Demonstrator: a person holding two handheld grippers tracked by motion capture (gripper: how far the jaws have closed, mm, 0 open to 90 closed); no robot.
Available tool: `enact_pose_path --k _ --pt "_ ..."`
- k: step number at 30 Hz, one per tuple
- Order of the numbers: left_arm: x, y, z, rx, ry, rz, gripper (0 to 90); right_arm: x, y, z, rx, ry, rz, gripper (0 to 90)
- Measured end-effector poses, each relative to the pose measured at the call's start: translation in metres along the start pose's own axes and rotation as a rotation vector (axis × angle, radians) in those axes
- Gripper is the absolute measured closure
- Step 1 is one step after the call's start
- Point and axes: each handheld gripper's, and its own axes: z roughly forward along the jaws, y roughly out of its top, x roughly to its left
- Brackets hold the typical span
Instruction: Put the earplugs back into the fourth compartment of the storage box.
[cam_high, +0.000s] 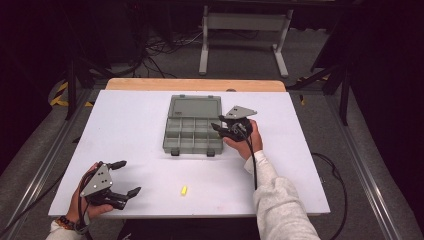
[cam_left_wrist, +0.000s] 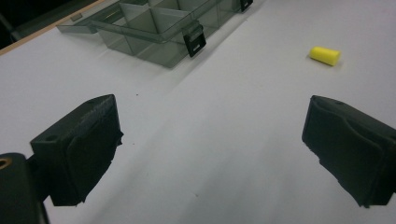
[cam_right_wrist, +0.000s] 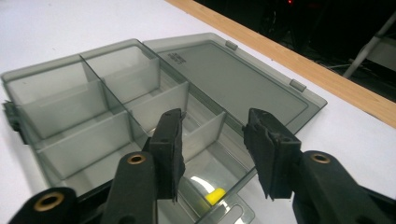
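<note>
A smoky grey compartment box (cam_high: 192, 134) lies open mid-table, its lid (cam_high: 196, 106) flat behind it. My right gripper (cam_high: 218, 129) hovers over the box's right end, open. In the right gripper view the gripper (cam_right_wrist: 215, 140) has empty jaws above a compartment of the box (cam_right_wrist: 70, 107) where a small yellow plug (cam_right_wrist: 215, 196) lies. Another yellow plug (cam_high: 184, 190) rests on the white table near the front edge. My left gripper (cam_high: 127, 178) stands wide open at the front left; in its own view the gripper (cam_left_wrist: 210, 140) holds nothing, with that plug (cam_left_wrist: 325, 55) ahead to the right.
The white table top (cam_high: 125, 120) has a wooden strip (cam_high: 195, 84) along its far edge. Beyond it stand white frame legs (cam_high: 204, 45) and floor cables. The box's black latches (cam_left_wrist: 194, 41) face the front.
</note>
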Motion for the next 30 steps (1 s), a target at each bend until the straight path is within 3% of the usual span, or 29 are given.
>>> enact_pose_path --k 10,20,30 --pt "-0.001 0.000 0.000 0.001 0.000 -0.001 5.8 0.005 -0.003 -0.016 -0.052 0.010 0.008 51.4" --pt "-0.002 0.001 0.000 0.001 0.002 0.002 5.8 0.016 0.003 -0.036 -0.104 0.009 -0.025 43.4" --pt "-0.002 0.001 0.000 -0.002 0.002 0.006 5.8 0.030 0.004 -0.047 -0.132 0.039 -0.047 34.4"
